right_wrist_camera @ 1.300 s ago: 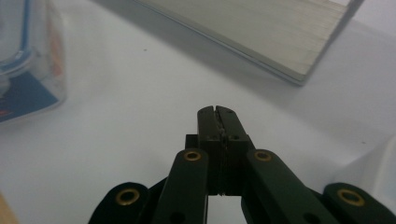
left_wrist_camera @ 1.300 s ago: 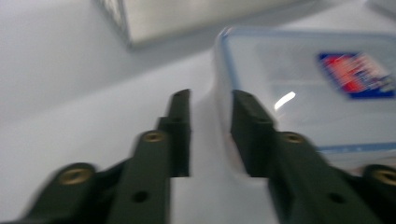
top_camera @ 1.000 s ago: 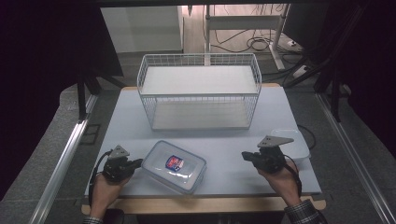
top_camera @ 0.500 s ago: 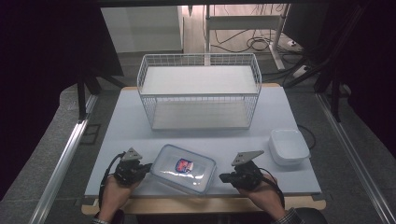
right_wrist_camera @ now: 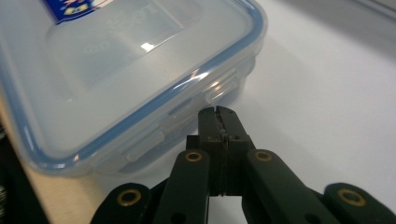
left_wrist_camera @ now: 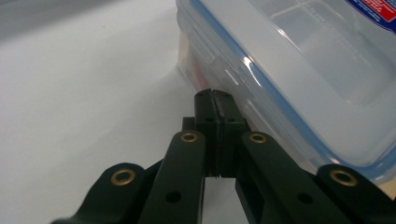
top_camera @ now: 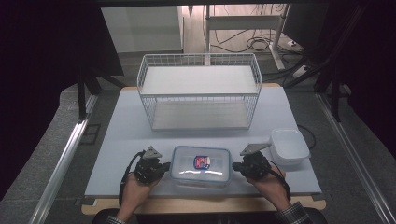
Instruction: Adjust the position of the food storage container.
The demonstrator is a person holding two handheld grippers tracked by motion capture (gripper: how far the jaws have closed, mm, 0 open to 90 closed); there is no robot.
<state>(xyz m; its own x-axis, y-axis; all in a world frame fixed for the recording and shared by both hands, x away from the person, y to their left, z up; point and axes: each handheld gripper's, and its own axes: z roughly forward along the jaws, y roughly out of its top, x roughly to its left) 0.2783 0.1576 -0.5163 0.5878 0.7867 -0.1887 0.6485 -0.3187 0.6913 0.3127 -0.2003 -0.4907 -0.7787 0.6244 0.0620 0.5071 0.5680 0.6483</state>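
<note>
A clear lidded food box [top_camera: 201,166] with a blue seal and a red-and-blue label lies near the table's front edge. My left gripper [top_camera: 164,166] sits at its left end, jaws shut with nothing between them. In the left gripper view the shut tips [left_wrist_camera: 215,97] reach the side clasp of the box [left_wrist_camera: 299,70]. At the right end of the box is my right gripper [top_camera: 236,166], also shut and empty. In the right gripper view its tips [right_wrist_camera: 217,113] sit just under the clasp of the box [right_wrist_camera: 116,60].
A white wire basket [top_camera: 200,91] stands at the back middle of the pale table [top_camera: 126,135]. An open clear tub [top_camera: 289,147] rests at the right, just behind my right hand. The wooden front edge [top_camera: 201,204] runs close below the box.
Both grippers have closed in on the box from either side. The box has shifted right and turned square to the table's front edge.
</note>
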